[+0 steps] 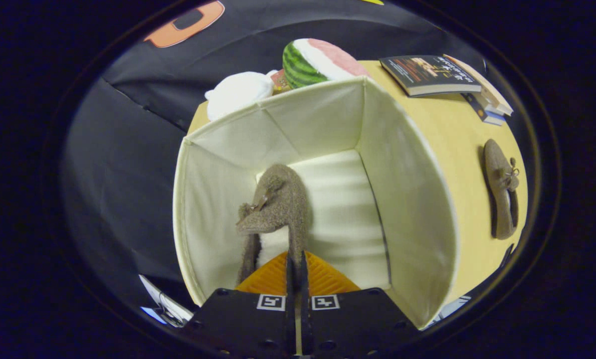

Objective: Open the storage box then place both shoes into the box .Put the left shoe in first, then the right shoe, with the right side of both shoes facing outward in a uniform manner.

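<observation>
One surface (pixel 457 129), pale yellow, carries everything seen, and the biggest item on it is the cream fabric storage box (pixel 407 199), standing open at the top with its four walls upright and its pale floor visible inside. The box takes up the left part of the surface; its right wall stands between the interior and the items lying further right.

Inside the box, one brown fuzzy shoe (pixel 278 204) hangs with its toe pointing to the far wall, its small bow on the upper left. The gripper (pixel 296 271) is over the near edge of the box, and its jaws are pressed close together, pinching the heel rim of this shoe between them. Whether the toe touches the box floor cannot be told.

Beyond the far wall of the box sit a watermelon-slice cushion (pixel 317 61) and, to its left, a white soft bundle (pixel 238 92), both close against the box. A small reddish item between them is too hidden to identify.

At the far right lies a stack of books (pixel 447 75), the top one dark-covered.

The second brown shoe (pixel 501 187) lies flat on the surface to the right of the box, well apart from its wall, with nothing touching it.
</observation>
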`<move>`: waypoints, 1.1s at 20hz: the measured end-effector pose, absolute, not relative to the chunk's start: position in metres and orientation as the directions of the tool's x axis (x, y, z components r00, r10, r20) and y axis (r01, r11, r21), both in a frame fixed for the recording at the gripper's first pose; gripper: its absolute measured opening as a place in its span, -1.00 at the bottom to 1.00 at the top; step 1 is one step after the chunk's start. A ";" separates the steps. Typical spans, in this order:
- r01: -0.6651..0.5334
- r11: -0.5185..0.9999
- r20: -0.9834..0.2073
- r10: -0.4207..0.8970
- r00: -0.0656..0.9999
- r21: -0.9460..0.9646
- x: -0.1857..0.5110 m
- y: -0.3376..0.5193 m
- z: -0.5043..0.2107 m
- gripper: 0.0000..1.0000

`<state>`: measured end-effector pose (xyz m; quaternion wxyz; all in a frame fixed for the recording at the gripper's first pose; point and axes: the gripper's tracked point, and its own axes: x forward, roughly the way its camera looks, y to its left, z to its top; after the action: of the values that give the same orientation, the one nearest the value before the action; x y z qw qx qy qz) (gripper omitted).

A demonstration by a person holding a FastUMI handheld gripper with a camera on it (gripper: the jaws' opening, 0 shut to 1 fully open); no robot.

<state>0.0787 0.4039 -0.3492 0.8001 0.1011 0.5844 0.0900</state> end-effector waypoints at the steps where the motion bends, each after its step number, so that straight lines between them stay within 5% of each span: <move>1: -0.022 0.953 -0.905 0.294 0.307 0.303 0.078 0.409 -0.347 -0.76; 3: -0.037 0.940 -0.889 0.333 0.314 0.339 0.075 0.412 -0.341 -0.55; 8: -0.188 0.909 -0.843 0.416 0.342 0.372 0.050 0.403 -0.288 0.66; 11: -0.271 0.881 -0.798 0.467 0.381 0.387 0.037 0.385 -0.234 0.91; 16: -0.305 0.843 -0.722 0.537 0.437 0.442 0.043 0.323 -0.170 0.92; 22: -0.238 0.898 -0.752 0.441 0.490 0.371 0.082 0.193 -0.185 0.92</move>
<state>0.0816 0.1930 -0.1854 0.8562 0.1094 0.4645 0.1981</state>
